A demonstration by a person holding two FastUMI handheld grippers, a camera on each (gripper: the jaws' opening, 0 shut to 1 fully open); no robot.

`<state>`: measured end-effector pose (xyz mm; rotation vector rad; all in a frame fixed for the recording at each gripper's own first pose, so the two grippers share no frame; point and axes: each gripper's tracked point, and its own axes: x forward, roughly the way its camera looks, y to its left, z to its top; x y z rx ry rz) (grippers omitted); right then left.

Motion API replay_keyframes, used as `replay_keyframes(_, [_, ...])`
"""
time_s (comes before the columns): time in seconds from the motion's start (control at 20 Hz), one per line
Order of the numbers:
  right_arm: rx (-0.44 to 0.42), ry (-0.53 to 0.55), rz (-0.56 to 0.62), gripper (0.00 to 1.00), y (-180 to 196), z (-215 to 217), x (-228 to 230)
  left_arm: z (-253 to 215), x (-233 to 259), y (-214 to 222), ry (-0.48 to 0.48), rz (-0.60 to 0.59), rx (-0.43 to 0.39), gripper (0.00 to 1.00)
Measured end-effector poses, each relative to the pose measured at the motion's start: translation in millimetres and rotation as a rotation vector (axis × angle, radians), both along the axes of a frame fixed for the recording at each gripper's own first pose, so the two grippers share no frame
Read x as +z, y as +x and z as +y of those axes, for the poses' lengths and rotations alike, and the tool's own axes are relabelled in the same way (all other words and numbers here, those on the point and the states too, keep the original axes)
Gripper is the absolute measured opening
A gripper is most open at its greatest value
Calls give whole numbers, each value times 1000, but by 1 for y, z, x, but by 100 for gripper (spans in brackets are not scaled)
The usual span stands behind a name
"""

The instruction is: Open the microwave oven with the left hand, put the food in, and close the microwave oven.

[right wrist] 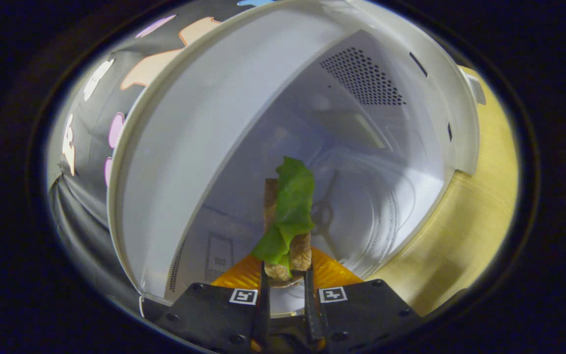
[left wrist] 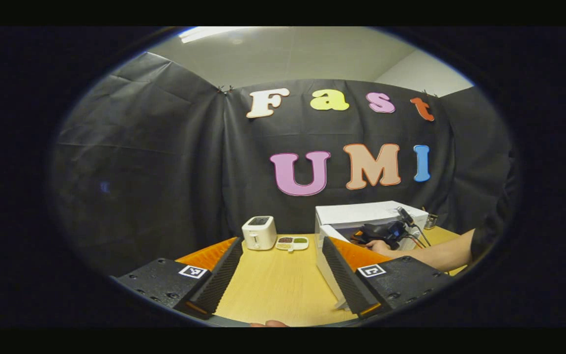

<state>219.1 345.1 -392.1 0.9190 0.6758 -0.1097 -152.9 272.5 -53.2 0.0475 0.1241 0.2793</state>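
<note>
Right gripper view: right claw (right wrist: 283,275) clamps the food (right wrist: 288,211), a leafy sandwich, held inside the open microwave (right wrist: 273,88) above its floor. Left claw (left wrist: 283,268) stands open, empty, over the bench (left wrist: 278,285). Risk: released high, the sandwich may topple or shed its leaf.

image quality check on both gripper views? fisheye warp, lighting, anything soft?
Left gripper view: evenly lit, dim toward the edges, strong fisheye bend on the wall; toaster and microwave sharp, small. Right gripper view: microwave cavity bright, its walls bowed into arcs; the food in the right gripper is sharp; the table curves at the rim.
</note>
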Motion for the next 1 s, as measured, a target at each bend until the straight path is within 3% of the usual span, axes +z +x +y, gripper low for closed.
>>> replay_keyframes(0.3, [-9, 7, 36, 29, 3, -1, -1, -2, 0, 1, 3, -1, 8, 95])
replay_keyframes(0.35, [-16, 7, 61, 43, 2, -3, -3, -3, -1, 0, 2, -3, 5, 96])
replay_keyframes(0.4, [-26, 6, 75, 29, 3, -6, -2, -4, 0, 0, 2, -5, 2, 96])
replay_keyframes(0.5, [-39, -6, 111, 41, 2, -13, -3, -7, 1, 0, 6, -6, -3, 95])
replay_keyframes(0.6, [-31, -12, 142, 65, -3, -14, -6, -10, 5, -1, 15, -20, -10, 94])
replay_keyframes(0.65, [-18, -14, 155, 56, -7, -14, -9, -12, 8, 1, 14, -26, -14, 94])
replay_keyframes(0.8, [6, -20, 167, 82, -13, -14, -7, -14, 6, 1, 4, -28, -14, 95])
replay_keyframes(0.85, [8, -24, 169, 71, -14, -14, -7, -15, 6, 0, -2, -29, -13, 95])
replay_keyframes(0.9, [13, -27, 182, 83, -17, -14, -9, -15, 5, -1, -6, -31, -12, 95])
replay_keyframes(0.95, [22, -25, 190, 82, -19, -13, -9, -15, 5, -2, -9, -32, -11, 95])
replay_keyframes(1.0, [28, -26, 202, 94, -23, -13, -8, -15, 5, -3, -10, -33, -8, 95])
